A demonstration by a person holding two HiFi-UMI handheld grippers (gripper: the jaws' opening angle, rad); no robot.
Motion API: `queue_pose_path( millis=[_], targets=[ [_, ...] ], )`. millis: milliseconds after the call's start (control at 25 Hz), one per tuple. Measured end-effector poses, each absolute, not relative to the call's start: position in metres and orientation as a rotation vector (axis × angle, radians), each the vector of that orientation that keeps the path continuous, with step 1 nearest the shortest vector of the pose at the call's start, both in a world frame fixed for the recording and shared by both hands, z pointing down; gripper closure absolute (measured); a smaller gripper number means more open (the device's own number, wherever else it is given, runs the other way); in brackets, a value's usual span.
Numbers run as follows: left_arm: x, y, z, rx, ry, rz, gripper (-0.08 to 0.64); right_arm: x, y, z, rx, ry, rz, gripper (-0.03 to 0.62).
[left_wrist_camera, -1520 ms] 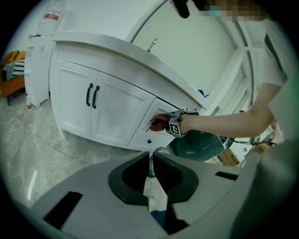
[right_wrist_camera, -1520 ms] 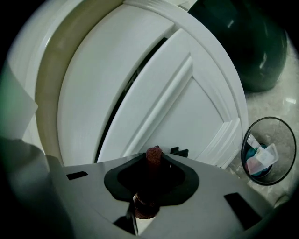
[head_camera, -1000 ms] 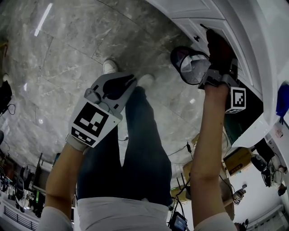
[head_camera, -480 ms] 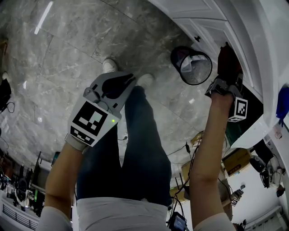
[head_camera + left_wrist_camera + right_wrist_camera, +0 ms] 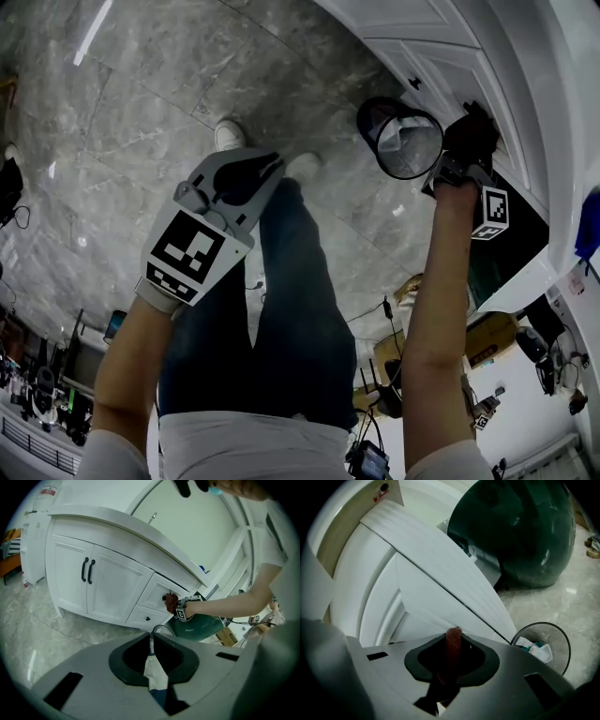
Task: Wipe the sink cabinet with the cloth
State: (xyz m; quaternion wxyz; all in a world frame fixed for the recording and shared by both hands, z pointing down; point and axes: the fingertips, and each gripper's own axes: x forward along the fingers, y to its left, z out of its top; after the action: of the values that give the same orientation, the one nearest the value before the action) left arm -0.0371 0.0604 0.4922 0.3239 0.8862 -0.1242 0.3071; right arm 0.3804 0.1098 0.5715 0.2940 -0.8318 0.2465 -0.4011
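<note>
The cabinet (image 5: 108, 581) is plain white, with black handles (image 5: 87, 570). The cloth (image 5: 451, 663) is reddish brown with a fine mesh weave. The floor (image 5: 141, 112) is grey marble streaked with paler veins. The left gripper (image 5: 151, 639) and the right gripper (image 5: 453, 635) are light grey with black inner rims, and each cube (image 5: 190, 255) bears black-and-white square markers. The bin (image 5: 405, 139) is black wire with a whitish liner. The round tank (image 5: 520, 531) is dark green. The trousers (image 5: 291, 319) are dark blue, the shirt (image 5: 253, 445) white, and the shoe (image 5: 228, 137) white.
</note>
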Motion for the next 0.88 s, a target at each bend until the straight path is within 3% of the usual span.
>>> queue_pose_path(
  millis=[880],
  targets=[
    [-0.056,0.049,0.504,2.278,-0.415,0.801,0.548,0.351,0.086,0.645,-2.289,0.7,-1.266,0.523]
  ],
)
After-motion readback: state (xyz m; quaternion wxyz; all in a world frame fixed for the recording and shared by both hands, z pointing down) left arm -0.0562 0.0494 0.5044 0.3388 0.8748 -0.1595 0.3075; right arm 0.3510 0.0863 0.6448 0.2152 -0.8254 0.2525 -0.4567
